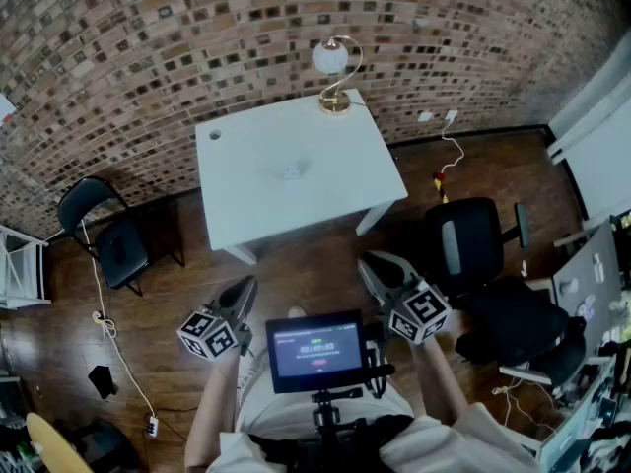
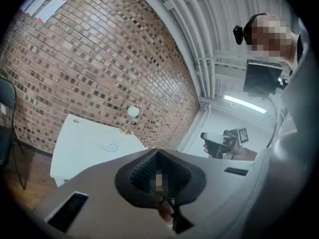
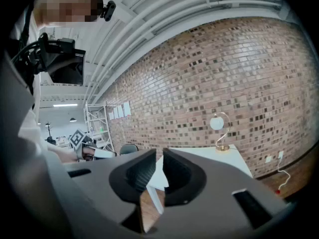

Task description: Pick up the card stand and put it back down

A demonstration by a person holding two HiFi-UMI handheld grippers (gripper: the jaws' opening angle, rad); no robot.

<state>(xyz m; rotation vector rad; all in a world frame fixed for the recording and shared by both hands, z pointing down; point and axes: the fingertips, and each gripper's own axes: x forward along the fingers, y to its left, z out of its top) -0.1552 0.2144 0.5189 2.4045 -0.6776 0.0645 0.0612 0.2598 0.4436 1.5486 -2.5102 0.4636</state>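
The card stand (image 1: 290, 172) is a small pale object near the middle of the white table (image 1: 246, 205), and it shows as a faint speck (image 2: 112, 146) in the left gripper view. Both grippers are held over the wooden floor, well short of the table. My left gripper (image 1: 248, 286) (image 2: 157, 153) is shut with nothing in it. My right gripper (image 1: 367, 262) (image 3: 158, 158) has a narrow gap between its pads and holds nothing. The right gripper view does not show the stand.
A globe lamp (image 1: 333, 67) on a brass base stands at the table's far edge by the brick wall. A black chair (image 1: 104, 230) stands to the table's left and a black office chair (image 1: 473, 239) to its right. A cable (image 1: 118, 353) trails over the floor at the left.
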